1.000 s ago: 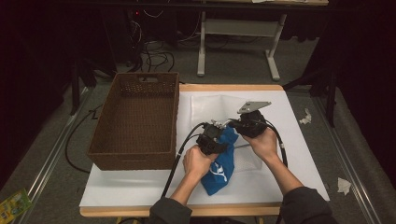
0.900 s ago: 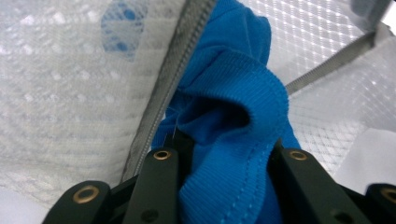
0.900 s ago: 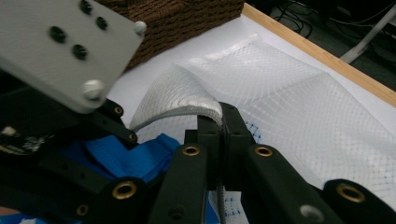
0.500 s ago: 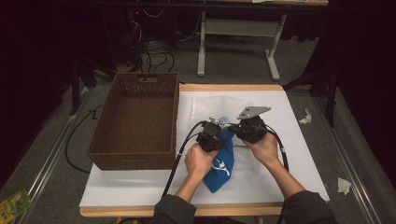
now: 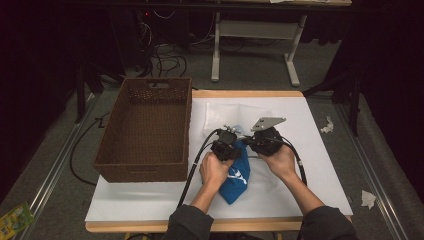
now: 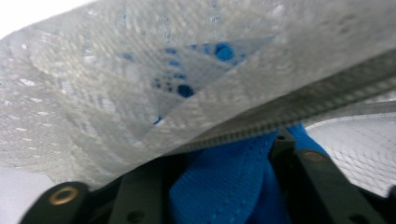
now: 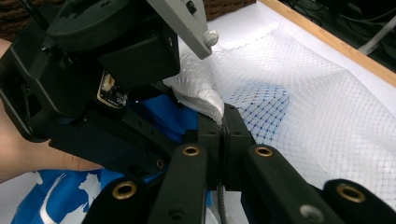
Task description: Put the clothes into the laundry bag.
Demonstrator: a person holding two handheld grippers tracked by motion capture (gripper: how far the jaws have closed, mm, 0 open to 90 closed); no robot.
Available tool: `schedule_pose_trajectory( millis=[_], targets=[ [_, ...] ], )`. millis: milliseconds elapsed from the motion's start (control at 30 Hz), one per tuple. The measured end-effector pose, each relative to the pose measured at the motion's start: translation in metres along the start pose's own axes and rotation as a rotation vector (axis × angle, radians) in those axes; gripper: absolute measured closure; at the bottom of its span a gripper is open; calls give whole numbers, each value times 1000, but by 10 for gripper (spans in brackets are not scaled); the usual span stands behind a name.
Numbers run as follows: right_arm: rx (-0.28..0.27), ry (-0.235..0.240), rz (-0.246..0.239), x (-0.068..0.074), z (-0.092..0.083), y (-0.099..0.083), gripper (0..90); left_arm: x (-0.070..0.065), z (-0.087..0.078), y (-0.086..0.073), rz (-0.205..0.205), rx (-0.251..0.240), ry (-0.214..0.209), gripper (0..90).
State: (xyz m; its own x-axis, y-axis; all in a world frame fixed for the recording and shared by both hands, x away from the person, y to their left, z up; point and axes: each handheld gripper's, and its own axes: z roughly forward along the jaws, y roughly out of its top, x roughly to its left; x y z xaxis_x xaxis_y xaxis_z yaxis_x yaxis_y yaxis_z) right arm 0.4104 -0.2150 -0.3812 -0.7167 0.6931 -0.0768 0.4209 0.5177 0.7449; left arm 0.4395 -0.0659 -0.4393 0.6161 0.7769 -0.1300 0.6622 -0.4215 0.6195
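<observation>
I can't read a single word, number or brand from here. The blue cloth [image 5: 235, 175] carries a white printed design, seen from above and again in the right gripper view [image 7: 56, 196], but it gives me only shapes, no letters. A small label on the left gripper [image 7: 112, 91] is too blurred to read.

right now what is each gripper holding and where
The right gripper is shut on the white mesh bag, pinching its bunched edge. The left gripper has the blue cloth between its jaws, which have just been opening.
</observation>
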Motion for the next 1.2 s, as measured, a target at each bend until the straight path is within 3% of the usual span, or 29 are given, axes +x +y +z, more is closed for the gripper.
schedule_pose_trajectory(
  millis=[233, 567, 700, 1000, 1067, 1200],
  targets=[
    [2, -11, 21, -6, 5, -1, 896, -3, -4, 0, 5, 3, -33, 399],
    [11, -26, 26, -8, 4, -2, 895, -11, -27, 3, 90, -16, -56, 256],
    [4, -35, 29, -8, 4, -1, 895, -12, -41, 5, 111, -5, -89, 241],
    [-6, -41, 24, -8, 3, -1, 895, -16, -66, -3, 164, -15, -23, 176],
    [-5, -42, 28, -8, 3, -1, 895, -15, -66, -7, 172, 1, -27, 171],
    [-6, -43, 24, -9, 4, -1, 895, -10, -64, -17, 148, 9, -28, 167]
  ],
)
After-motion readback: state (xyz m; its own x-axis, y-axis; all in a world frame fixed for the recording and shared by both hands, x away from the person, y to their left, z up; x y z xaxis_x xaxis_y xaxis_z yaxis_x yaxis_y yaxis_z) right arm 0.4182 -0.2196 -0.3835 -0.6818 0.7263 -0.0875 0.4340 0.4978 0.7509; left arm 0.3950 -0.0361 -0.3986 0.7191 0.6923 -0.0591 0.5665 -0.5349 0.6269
